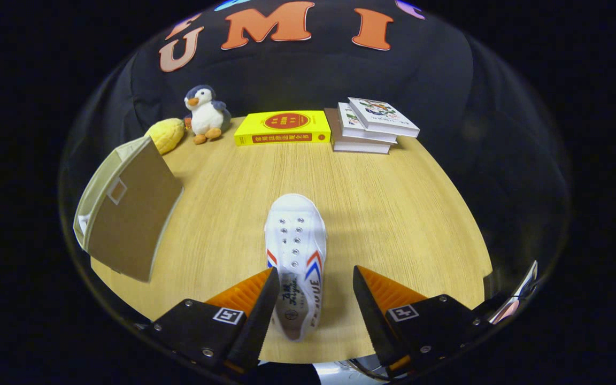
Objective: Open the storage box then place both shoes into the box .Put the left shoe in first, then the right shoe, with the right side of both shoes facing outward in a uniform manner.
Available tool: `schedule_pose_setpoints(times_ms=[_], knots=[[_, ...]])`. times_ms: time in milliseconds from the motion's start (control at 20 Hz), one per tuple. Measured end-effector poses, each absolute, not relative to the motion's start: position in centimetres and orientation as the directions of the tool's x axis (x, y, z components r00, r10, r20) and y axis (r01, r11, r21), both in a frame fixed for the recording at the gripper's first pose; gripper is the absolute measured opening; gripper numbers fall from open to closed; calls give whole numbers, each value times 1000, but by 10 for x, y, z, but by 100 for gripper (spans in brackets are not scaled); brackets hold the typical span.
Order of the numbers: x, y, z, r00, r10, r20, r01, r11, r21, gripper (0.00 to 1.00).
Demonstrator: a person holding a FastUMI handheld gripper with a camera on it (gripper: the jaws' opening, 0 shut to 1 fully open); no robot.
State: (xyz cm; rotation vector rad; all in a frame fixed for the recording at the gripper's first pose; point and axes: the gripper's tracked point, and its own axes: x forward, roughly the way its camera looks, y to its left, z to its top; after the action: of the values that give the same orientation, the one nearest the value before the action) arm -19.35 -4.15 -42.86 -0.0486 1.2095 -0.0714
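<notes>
- The gripper (pixel 316 278) had its fingers spread wide, pressing on nothing.
- A white shoe (pixel 296 256) lay on the wooden table (pixel 393 214), heel between the fingers, nearer the left one, toe pointing away.
- The storage box (pixel 126 214) stood to the left of the shoe, well apart.
- Beyond lay a yellow book (pixel 282 128), a book stack (pixel 369 128), a toy penguin (pixel 205 113) and a yellow plush (pixel 166 135).

A light wooden table (pixel 383 214) stood against the booth's black cloth wall. Along its far edge, a plush penguin (pixel 206 114) stood upright, touching a yellow plush toy (pixel 166 135) on its one side. Near the penguin's other side lay a yellow book (pixel 283 128), then a stack of three books (pixel 368 128).
</notes>
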Motion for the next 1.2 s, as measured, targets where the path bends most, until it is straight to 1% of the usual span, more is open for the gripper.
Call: schedule_pose_setpoints(times_ms=[200, 300, 500, 600, 650, 750, 850, 900, 1050, 1200], knots=[[-215, -45, -452, 296, -60, -953, -45, 996, -77, 80], [-218, -50, -461, 274, -70, -959, -71, 993, -93, 78], [-214, -53, -479, 263, -60, -963, -64, 995, -80, 78], [-205, -52, -481, 299, -37, -954, -33, 998, -49, 78], [-205, -51, -482, 299, -24, -954, -20, 999, -32, 74], [-198, -52, -482, 333, -14, -943, -8, 1000, -18, 70], [-188, -48, -483, 389, 14, -921, -6, 1000, 13, 68], [-183, -44, -487, 397, 34, -917, 0, 999, 37, 67], [-175, -33, -497, 391, 98, -915, 20, 993, 115, 61], [-177, -31, -504, 364, 148, -920, 66, 981, 184, 61]])
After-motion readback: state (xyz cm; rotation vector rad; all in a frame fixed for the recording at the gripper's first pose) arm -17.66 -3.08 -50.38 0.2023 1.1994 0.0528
